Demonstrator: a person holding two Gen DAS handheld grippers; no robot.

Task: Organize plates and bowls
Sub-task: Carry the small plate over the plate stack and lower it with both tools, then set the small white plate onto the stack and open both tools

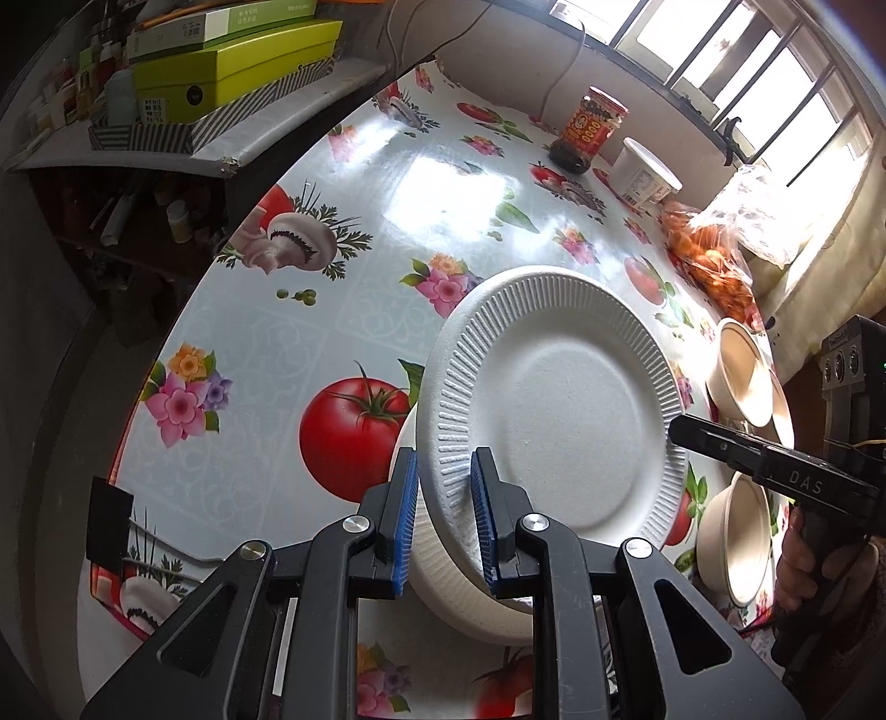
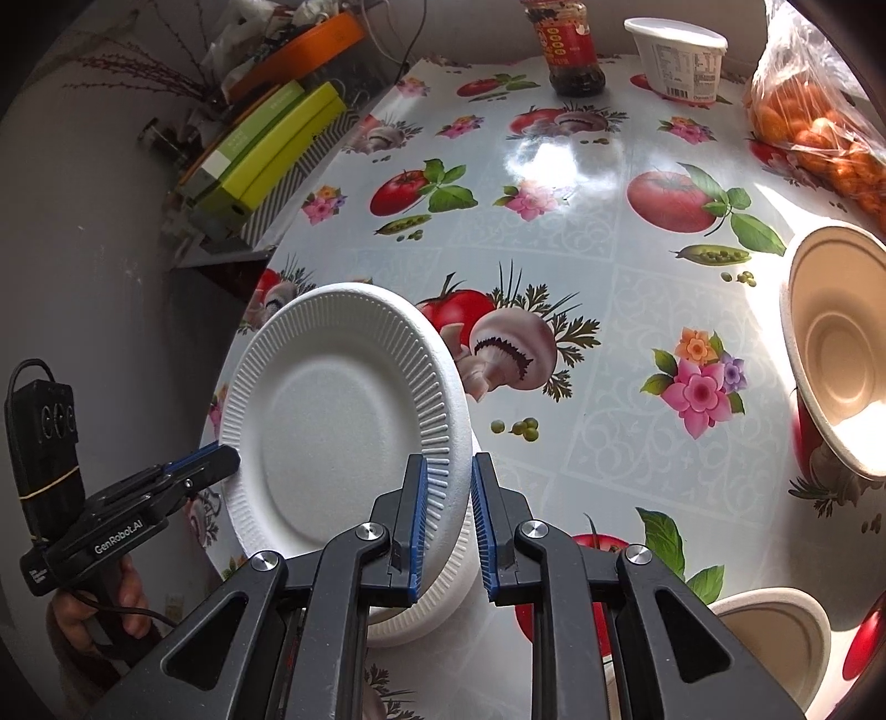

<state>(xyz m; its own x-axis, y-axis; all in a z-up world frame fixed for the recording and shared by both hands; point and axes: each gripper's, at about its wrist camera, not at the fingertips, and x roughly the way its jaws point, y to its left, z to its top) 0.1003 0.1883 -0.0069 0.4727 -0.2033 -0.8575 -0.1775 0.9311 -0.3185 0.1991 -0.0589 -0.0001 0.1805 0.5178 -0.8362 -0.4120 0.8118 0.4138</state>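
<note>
**Two grippers carry one foam plate over the plate pile**

A white foam plate (image 1: 559,399) is held between both tools: the left gripper (image 1: 443,515) pinches the rim on one side and the right gripper (image 2: 449,523) pinches the opposite rim, each with its fingers drawn narrow on the ribbed edge. Sharing the hold this way likely keeps the light, floppy plate from bending or swinging, and the plate sits tilted, with its far edge lifted off the table (image 2: 581,183).

Directly beneath it lies a lower plate (image 2: 443,603), its rim showing under the held one, so the carried plate seems meant to nest onto it. Whether that pile is one plate or several cannot be told, since the held plate hides most of it.

Counted: two plates plainly visible. In the left wrist view, three beige bowls: two overlapping bowls (image 1: 745,376) at the far right and a near bowl (image 1: 731,545) apart from them, not yet stacked.

Off the job stand a sauce jar (image 2: 570,50), a white tub (image 2: 678,55) and a bag of oranges (image 2: 819,111) along the table's far edge.
</note>
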